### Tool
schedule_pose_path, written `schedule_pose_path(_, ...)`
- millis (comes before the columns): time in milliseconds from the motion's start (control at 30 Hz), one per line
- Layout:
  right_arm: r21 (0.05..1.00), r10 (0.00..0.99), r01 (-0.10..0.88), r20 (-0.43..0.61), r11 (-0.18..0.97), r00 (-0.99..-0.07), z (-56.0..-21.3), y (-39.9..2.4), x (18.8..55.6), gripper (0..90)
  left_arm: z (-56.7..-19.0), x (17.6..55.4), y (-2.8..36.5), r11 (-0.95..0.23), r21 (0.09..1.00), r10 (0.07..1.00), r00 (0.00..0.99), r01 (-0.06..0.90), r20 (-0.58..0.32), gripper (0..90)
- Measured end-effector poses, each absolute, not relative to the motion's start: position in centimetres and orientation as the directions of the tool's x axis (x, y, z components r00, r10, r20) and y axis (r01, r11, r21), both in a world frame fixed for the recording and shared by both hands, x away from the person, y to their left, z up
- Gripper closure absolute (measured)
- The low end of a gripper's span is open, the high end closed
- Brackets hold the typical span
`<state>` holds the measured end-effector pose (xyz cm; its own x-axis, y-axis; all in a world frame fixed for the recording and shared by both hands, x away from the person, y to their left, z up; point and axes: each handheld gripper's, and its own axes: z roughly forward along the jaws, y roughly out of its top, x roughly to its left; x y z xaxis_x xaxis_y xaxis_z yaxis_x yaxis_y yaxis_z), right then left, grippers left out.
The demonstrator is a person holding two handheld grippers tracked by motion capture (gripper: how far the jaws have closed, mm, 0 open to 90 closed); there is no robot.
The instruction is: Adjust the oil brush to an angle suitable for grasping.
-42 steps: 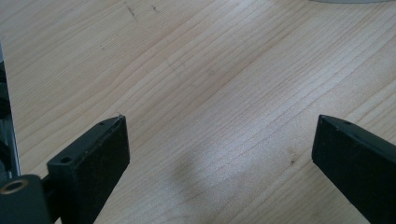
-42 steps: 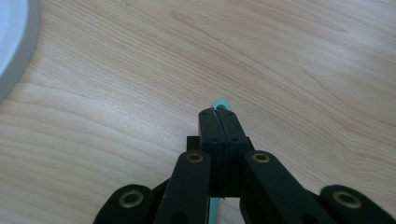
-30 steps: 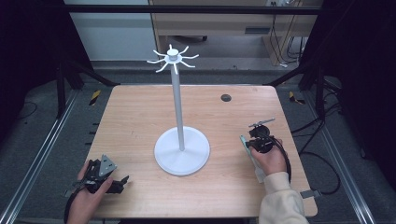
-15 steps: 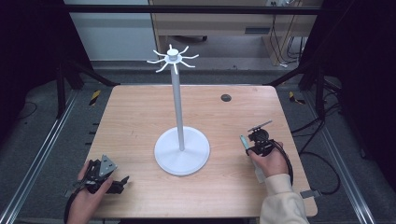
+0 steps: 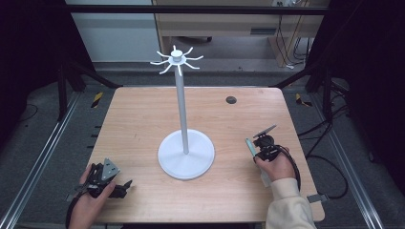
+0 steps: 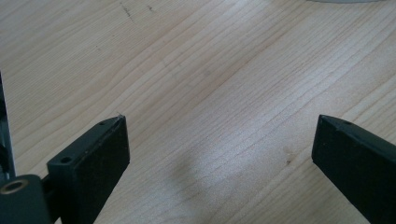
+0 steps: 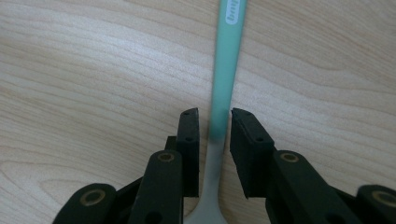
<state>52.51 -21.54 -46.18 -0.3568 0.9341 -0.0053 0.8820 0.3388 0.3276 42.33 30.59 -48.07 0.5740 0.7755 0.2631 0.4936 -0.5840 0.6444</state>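
A utensil with a teal handle (image 7: 227, 60) and a pale grey lower part lies flat on the wooden table (image 5: 143, 124), right of the stand. My right gripper (image 7: 215, 114) has its jaws on either side of that handle. They have just been closing on it and now stand narrow against it. From above, the right gripper (image 5: 255, 147) sits over the teal handle (image 5: 249, 144), with a hand behind it. My left gripper (image 5: 125, 185) rests at the table's near left corner. Its jaws (image 6: 219, 126) are wide apart over bare wood.
A white stand with a round base (image 5: 186, 155), a tall pole (image 5: 181, 109) and a crown of several hooks (image 5: 176, 59) rises from the table's middle. A dark round cable hole (image 5: 231, 99) sits at the far right. Black frame rails flank the table.
The right hand has shifted only slightly over the utensil. The left hand, the stand and the utensil lie as before.
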Motion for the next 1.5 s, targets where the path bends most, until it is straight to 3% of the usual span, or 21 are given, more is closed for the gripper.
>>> schedule_pose_path(1167, 0.280, 0.942, 0.907, 0.023, 0.315, -0.334, -46.8, -22.0, 52.7, 82.6, -48.1, 42.3, 30.5, -0.587, 0.643, 0.773, 0.578, 0.492, 0.263, 3.7)
schedule_pose_path(1500, 0.344, 0.935, 0.880, 0.015, 0.329, -0.355, -45.5, -21.8, 52.4, 82.8, -48.1, 42.4, 30.5, -0.587, 0.643, 0.772, 0.579, 0.492, 0.262, 3.7)
